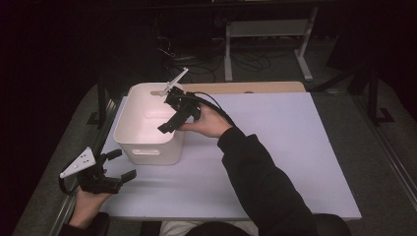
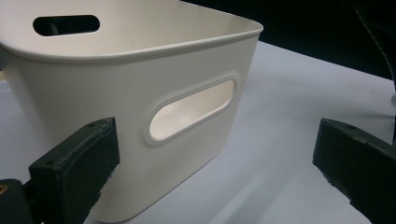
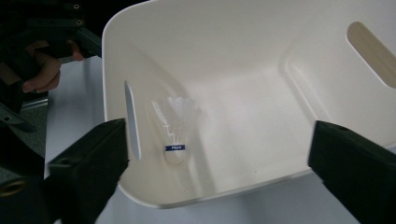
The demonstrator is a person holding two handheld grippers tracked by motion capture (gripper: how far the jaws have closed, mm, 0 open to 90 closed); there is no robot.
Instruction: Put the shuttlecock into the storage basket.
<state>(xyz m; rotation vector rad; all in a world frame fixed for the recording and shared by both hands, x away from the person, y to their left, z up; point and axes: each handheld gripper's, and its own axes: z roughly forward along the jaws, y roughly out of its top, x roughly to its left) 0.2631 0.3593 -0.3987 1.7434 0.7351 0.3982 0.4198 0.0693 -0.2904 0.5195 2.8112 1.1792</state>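
A white plastic bin point(image 1: 127, 146) with handle slots stands at the table's back left. Inside it, close to one wall, lies a white shuttlecock point(image 3: 175, 125) with a blue band, cork end towards the camera in the right gripper view. My right gripper point(image 1: 172, 112) hangs over the bin's right rim, tilted down into it, jaws wide open and empty point(image 3: 219, 144). My left gripper point(image 1: 125, 163) is low at the front left, just before the bin's front wall point(image 2: 93, 84), open with nothing between its jaws point(image 2: 217, 149).
The pale table top point(image 1: 275, 128) stretches bare to the right of the bin. A wooden strip point(image 1: 246, 87) runs along its far edge. Beyond it are a white metal frame point(image 1: 268, 29) and cables on a dark floor.
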